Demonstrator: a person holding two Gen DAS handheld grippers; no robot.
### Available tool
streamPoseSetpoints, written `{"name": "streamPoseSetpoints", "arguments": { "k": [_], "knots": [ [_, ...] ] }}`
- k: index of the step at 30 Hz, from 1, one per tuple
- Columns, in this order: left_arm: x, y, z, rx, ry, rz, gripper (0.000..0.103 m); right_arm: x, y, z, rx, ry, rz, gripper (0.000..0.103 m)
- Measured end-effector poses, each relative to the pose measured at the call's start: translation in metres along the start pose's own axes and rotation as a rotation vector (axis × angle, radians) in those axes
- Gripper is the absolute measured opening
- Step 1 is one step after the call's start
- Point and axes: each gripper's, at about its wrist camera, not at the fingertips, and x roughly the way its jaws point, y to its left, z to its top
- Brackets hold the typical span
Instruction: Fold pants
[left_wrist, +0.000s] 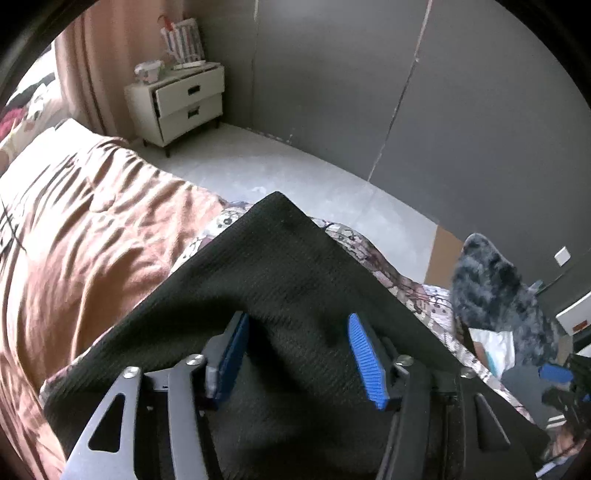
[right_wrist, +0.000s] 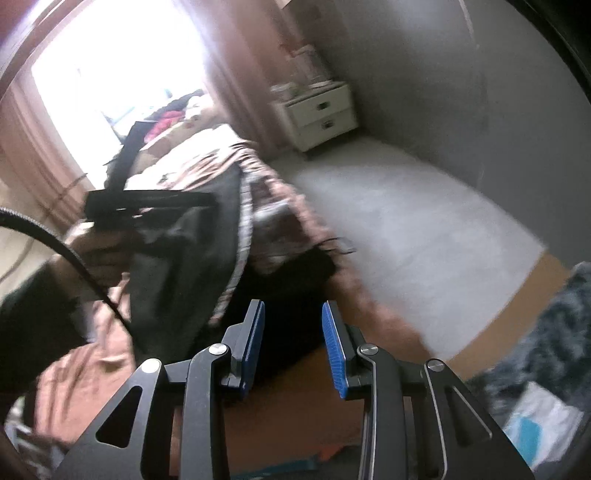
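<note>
- Pants (left_wrist: 280, 266): black, ribbed knit fabric; spread over the near end of the bed (left_wrist: 92, 229), one corner peaked toward the floor (left_wrist: 280, 166); striped edge trim visible from the right wrist view, though blurred there.
- Pinkish-brown quilt (left_wrist: 74, 258) rumpled beneath and to the left of the pants; patterned floral sheet (left_wrist: 369, 254) peeking out along the cloth's far edge.
- White nightstand (left_wrist: 184, 103) with two drawers against the grey wall (left_wrist: 443, 110), well apart from the pants; pink curtain (left_wrist: 88, 74) beside it; dark mottled fluffy item (left_wrist: 491, 288) off the bed's right side.
- Left tongs (left_wrist: 295, 350): spread apart, blue pads (left_wrist: 365, 362) standing clear of each other; black cloth lying loose between and under them, not pinched; pointing steeply down onto the bed.
- Right tongs (right_wrist: 291, 343): parted, nothing pressed between the pads; black cloth and bed edge beyond the tips; tilted downward over the bed's corner.
- Hand (right_wrist: 99, 254) gripping the left tool, seen blurred from the right wrist view, with a dark cable (right_wrist: 74, 258) arcing across it.
</note>
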Motion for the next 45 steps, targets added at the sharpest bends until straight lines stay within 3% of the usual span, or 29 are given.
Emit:
{"name": "streamPoseSetpoints", "arguments": {
  "k": [1,3,4,7,12,14,15,16,22,27,31,35,37,39,45],
  "knots": [
    [0.002,-0.001,0.000,0.006,0.005,-0.004,0.036,0.003,0.002,0.000,0.002,0.015,0.030,0.030],
    [0.003,-0.003,0.001,0.019,-0.005,-0.007,0.027,0.010,0.005,0.001,-0.006,0.048,0.091,0.030],
    [0.002,-0.004,0.002,0.029,-0.011,-0.009,0.015,0.015,0.006,0.004,-0.011,0.060,0.116,0.030],
    [0.002,-0.004,0.006,0.026,-0.016,-0.010,0.007,0.022,0.005,0.011,0.004,0.085,0.194,0.030],
    [0.005,-0.003,0.005,0.018,-0.015,-0.015,0.006,0.021,-0.002,0.026,0.058,0.067,0.275,0.030],
    [0.005,-0.001,0.004,0.005,-0.019,-0.025,0.006,0.019,-0.001,0.027,0.073,0.072,0.313,0.045],
    [0.005,0.000,0.003,-0.001,-0.020,-0.029,0.006,0.018,0.000,0.029,0.078,0.070,0.326,0.058],
    [0.005,0.001,0.003,-0.007,-0.022,-0.033,0.006,0.019,0.001,0.030,0.081,0.065,0.328,0.061],
    [0.005,0.000,0.002,0.000,-0.023,-0.031,0.006,0.028,0.002,0.031,0.130,0.118,0.405,0.061],
    [0.003,0.000,0.002,-0.003,-0.025,-0.038,0.006,0.022,-0.011,0.036,0.198,0.034,0.392,0.061],
    [-0.006,0.003,0.005,-0.021,-0.033,-0.050,0.006,0.030,-0.007,0.032,0.200,0.076,0.486,0.061],
    [-0.032,0.006,0.006,-0.044,-0.076,-0.066,0.015,0.036,-0.010,0.031,0.191,0.079,0.459,0.061],
    [-0.046,0.007,0.003,-0.055,-0.102,-0.084,0.022,0.036,-0.015,0.029,0.198,0.075,0.428,0.061],
    [-0.060,0.005,-0.004,-0.048,-0.115,-0.157,0.023,0.035,-0.026,0.029,0.221,0.060,0.400,0.061],
    [-0.067,-0.030,-0.038,0.093,-0.030,-0.355,0.023,0.026,-0.042,0.032,0.259,0.018,0.334,0.061]
  ]
}}
